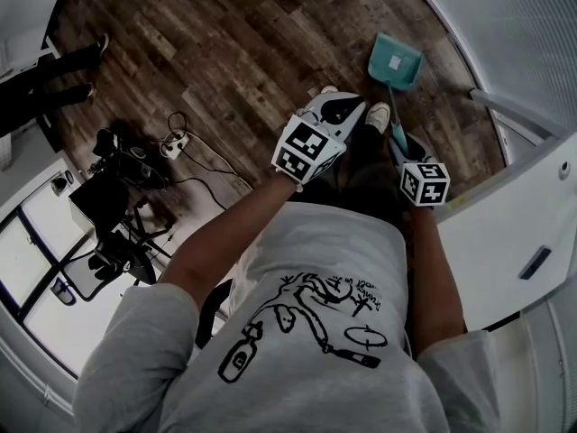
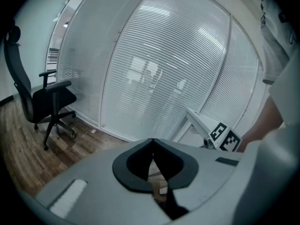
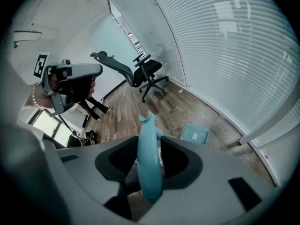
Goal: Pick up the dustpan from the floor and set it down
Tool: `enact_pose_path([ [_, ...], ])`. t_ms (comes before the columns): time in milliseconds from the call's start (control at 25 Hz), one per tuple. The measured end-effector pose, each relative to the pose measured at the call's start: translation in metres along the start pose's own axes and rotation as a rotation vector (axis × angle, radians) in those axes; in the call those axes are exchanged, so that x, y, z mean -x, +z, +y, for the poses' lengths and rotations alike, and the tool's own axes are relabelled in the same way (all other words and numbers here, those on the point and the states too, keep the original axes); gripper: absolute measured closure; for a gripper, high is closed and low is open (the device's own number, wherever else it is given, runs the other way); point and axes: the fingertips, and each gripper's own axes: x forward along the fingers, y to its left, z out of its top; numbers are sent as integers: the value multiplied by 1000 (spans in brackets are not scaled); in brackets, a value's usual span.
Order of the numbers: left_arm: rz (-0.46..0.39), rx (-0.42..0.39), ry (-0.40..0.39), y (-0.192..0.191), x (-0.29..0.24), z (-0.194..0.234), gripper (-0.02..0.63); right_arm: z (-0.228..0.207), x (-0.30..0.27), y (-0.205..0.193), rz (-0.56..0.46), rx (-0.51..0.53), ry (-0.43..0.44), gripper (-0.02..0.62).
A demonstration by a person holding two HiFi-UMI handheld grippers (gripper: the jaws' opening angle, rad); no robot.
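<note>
Here, over wooden floor [image 1: 225,52] (blinds [image 2: 164,69] alongside), right tool [image 3: 150,146] clamps dustpan [image 1: 394,61] handle; left tool [image 2: 152,154] closed.

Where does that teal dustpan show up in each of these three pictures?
Head view: dustpan at upper right.
Left gripper view: not in it.
Right gripper view: its handle low centre, held in the right gripper; its pan right of centre.
Shared landmark: the wooden floor.

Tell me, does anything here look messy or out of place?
Nothing looks broken or spilled. A white scrap lies in the dustpan, which the right gripper grips, and loose cables sprawl on the floor.
</note>
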Motion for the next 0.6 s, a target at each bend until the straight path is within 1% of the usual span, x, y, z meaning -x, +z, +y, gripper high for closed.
enact_pose_path([
  [200, -4, -7, -3, 4, 1, -4, 604, -5, 6, 6, -12, 7, -3, 448],
  [320, -10, -17, -5, 8, 2, -4, 604, -5, 10, 14, -36, 11, 1, 436],
  [600, -28, -41, 1, 26, 7, 0, 604, -3, 27, 55, -122, 57, -18, 434],
])
